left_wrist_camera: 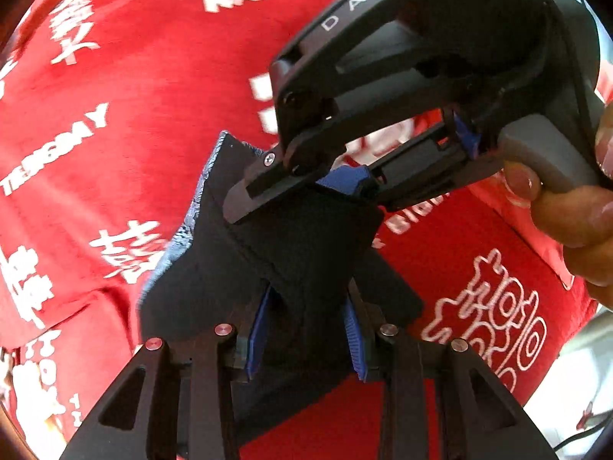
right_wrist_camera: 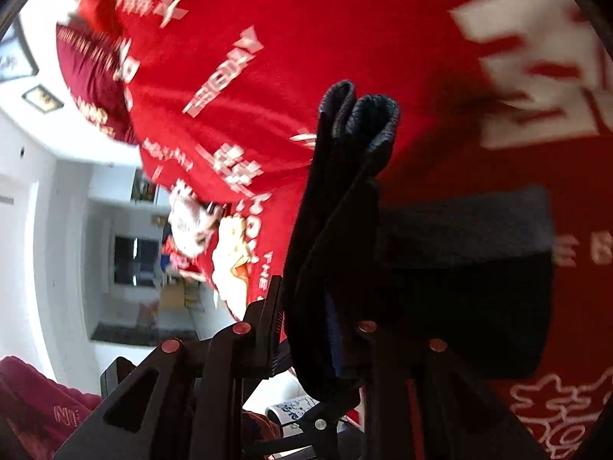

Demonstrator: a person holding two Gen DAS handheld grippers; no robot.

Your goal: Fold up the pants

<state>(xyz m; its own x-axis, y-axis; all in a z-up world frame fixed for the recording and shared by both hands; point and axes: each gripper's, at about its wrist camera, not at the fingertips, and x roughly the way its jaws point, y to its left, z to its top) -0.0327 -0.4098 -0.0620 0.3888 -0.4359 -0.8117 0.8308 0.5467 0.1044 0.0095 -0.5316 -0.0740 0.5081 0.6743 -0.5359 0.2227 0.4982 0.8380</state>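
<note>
The pants (left_wrist_camera: 299, 253) are dark navy cloth with a lighter inner face, bunched up and lifted over a red cloth. In the left wrist view my left gripper (left_wrist_camera: 306, 329) is shut on a thick fold of them, its blue pads (left_wrist_camera: 260, 329) pressing from both sides. My right gripper (left_wrist_camera: 325, 188), held by a hand (left_wrist_camera: 574, 214), grips the same bundle just above, very close to the left one. In the right wrist view the right gripper (right_wrist_camera: 306, 337) is shut on a doubled fold of the pants (right_wrist_camera: 345, 176) that stands up between its fingers; more dark cloth hangs to the right.
A red cloth (left_wrist_camera: 153, 115) printed with white letters covers the surface under both grippers and fills most of the right wrist view (right_wrist_camera: 306, 38). A dark red garment (right_wrist_camera: 34, 410) lies at the lower left there. White walls and a doorway (right_wrist_camera: 134, 257) show beyond.
</note>
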